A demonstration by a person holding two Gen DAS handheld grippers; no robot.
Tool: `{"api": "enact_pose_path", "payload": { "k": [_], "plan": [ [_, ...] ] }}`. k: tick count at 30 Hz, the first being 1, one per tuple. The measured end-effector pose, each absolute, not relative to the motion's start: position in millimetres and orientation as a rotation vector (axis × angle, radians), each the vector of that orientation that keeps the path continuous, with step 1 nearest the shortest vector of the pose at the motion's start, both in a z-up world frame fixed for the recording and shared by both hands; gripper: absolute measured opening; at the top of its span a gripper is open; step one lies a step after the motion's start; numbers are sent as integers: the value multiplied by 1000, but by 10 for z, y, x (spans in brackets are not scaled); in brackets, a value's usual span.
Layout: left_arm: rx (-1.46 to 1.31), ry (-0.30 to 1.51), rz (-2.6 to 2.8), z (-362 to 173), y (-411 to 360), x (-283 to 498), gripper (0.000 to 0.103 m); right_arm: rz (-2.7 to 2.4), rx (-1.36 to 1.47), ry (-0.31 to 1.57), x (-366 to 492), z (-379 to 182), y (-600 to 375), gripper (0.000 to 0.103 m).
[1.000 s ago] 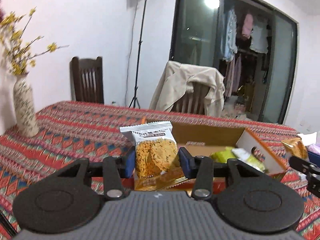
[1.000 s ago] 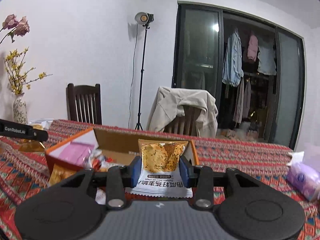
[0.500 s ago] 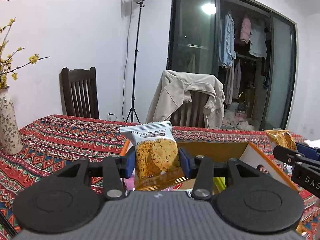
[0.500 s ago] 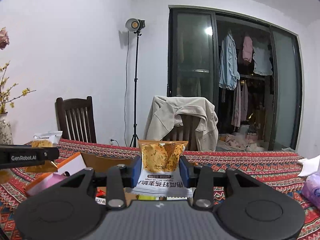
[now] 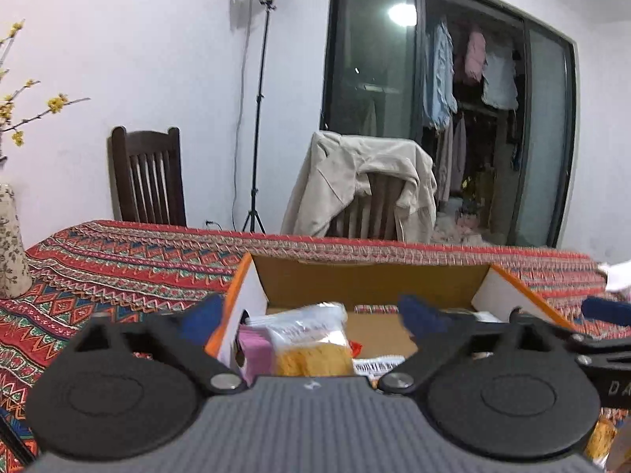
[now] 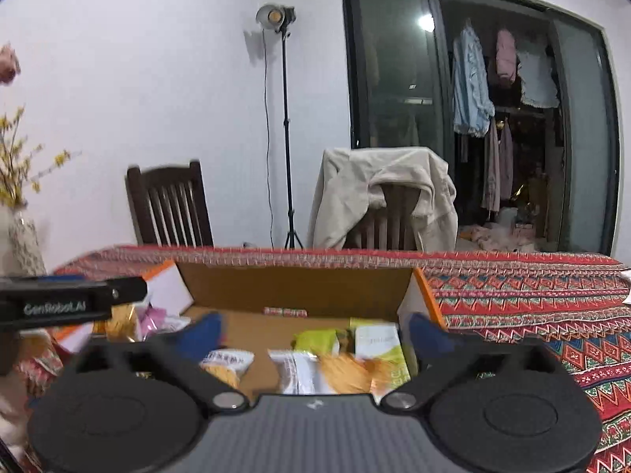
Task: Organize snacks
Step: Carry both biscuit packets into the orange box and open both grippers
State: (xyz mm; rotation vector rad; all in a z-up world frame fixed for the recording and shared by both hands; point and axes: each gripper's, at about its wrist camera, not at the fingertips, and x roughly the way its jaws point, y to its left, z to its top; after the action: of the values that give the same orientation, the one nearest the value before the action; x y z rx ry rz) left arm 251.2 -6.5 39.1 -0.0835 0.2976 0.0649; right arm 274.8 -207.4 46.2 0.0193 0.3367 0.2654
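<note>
We hold both grippers over the open cardboard box (image 5: 370,282) on the patterned tablecloth (image 5: 118,260). Our left gripper (image 5: 311,315) has just sprung its jaws wide, and nothing is pinched between them; the biscuit packet (image 5: 311,345) lies loose in the box below, blurred, beside a pink packet (image 5: 256,349). Our right gripper (image 6: 315,333) has likewise just spread its jaws — the white-and-orange packet (image 6: 315,368) sits free inside the box (image 6: 295,285), touching neither blue pad.

Only the right view shows the yellow-green packets (image 6: 315,341) by the box's right wall and another biscuit packet (image 6: 226,364) further left; it also catches a finger of the left gripper (image 6: 71,303) at its left edge. Only the left view shows the pink packet against the left wall, and the right gripper's finger (image 5: 603,311) at its right edge. Both show the draped chair (image 5: 366,185) and lamp stand (image 5: 260,118) behind.
</note>
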Motion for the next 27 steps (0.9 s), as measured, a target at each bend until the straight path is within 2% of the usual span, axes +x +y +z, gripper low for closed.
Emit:
{"api": "enact_pose_path", "payload": {
  "k": [15, 27],
  "plan": [
    [-97, 275, 71, 468, -61, 2457, 103, 228, 1, 357, 2703, 475, -2061, 103],
    [-121, 276, 27, 782, -37, 2185, 103, 228, -4, 347, 2471, 799, -2174, 103]
  ]
}}
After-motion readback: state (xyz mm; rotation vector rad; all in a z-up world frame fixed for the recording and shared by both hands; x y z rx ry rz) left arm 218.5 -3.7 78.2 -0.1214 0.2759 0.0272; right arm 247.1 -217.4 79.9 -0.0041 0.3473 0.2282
